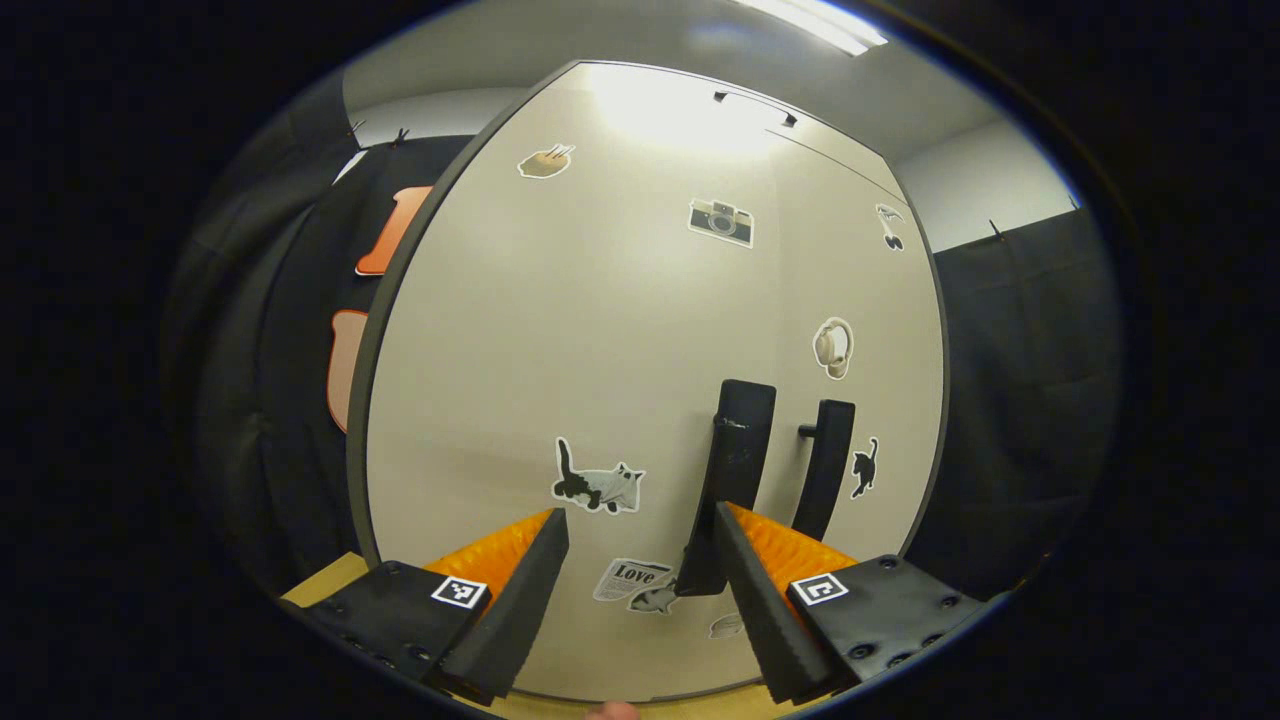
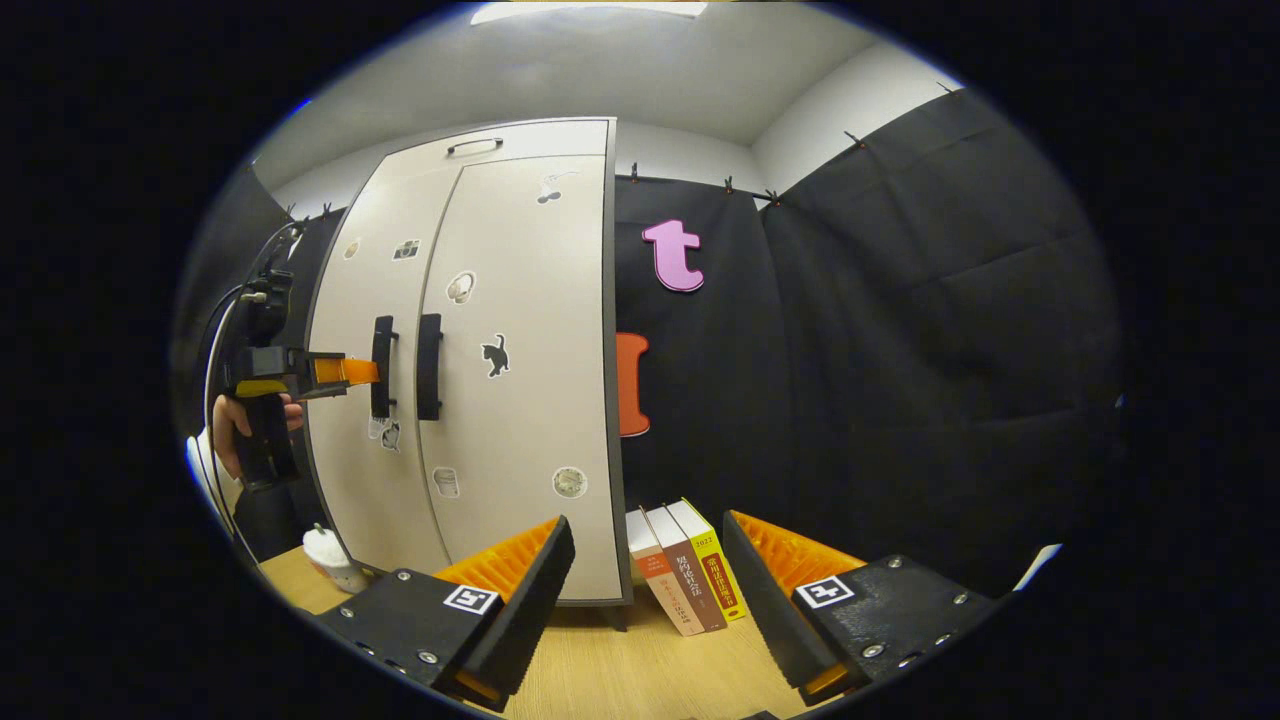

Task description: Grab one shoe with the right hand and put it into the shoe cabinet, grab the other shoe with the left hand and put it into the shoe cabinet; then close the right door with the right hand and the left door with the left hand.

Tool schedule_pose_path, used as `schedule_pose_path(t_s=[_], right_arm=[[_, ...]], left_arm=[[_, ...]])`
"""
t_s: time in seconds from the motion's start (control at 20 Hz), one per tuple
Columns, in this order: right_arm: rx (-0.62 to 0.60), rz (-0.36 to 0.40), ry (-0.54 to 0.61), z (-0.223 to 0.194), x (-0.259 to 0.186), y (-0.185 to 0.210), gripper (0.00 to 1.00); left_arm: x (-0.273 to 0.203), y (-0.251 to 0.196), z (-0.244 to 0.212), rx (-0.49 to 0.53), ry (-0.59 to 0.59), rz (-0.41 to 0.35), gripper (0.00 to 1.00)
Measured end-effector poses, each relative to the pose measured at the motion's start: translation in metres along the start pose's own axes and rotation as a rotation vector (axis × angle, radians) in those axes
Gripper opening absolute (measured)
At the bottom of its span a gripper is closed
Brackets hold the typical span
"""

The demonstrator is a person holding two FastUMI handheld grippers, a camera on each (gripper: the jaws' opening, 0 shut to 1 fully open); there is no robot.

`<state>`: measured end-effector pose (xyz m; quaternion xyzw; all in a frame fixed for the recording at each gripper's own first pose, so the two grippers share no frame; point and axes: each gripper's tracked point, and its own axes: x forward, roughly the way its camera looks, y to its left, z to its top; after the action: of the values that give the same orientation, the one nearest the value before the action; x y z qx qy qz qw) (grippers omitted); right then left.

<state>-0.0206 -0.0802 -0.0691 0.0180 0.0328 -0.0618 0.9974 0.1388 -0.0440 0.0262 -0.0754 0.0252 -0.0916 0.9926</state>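
Yellow-spined books [image 2: 685, 575] lean beside closed cabinet [image 2: 520, 400], seemingly touching.

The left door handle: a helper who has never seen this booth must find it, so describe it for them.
Start at the tall beige shoe cabinet standing on the wooden table, its two doors shut. Two black vertical bar handles sit side by side at the centre seam. The left door handle is the one nearer the left gripper, unlike the right door handle beside the black cat sticker.
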Motion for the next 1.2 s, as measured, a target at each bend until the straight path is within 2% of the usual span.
schedule_pose_path(t_s=[0.1,0.3,0.55,0.65,0.95,1.2], right_arm=[[0.006,0.007,-0.002,0.001,0.0,0.002,0.92],[0.018,0.039,-0.006,0.002,0.0,0.012,0.92],[0.024,0.096,-0.012,0.006,-0.001,0.031,0.92],[0.022,0.114,-0.019,0.008,-0.003,0.038,0.92],[0.06,0.138,-0.017,-0.001,-0.005,0.057,0.92],[0.092,0.142,0.015,-0.014,-0.003,0.061,0.92]], left_arm=[[-0.011,-0.002,0.006,-0.018,-0.018,-0.01,0.94],[-0.052,0.002,0.019,0.04,-0.046,0.011,0.95],[-0.113,0.002,0.018,0.063,-0.047,0.029,0.95],[-0.136,0.007,0.009,0.063,-0.036,0.044,0.95],[-0.198,0.036,-0.032,0.076,-0.029,0.161,0.95],[-0.225,0.047,-0.046,0.047,-0.041,0.192,0.95]])
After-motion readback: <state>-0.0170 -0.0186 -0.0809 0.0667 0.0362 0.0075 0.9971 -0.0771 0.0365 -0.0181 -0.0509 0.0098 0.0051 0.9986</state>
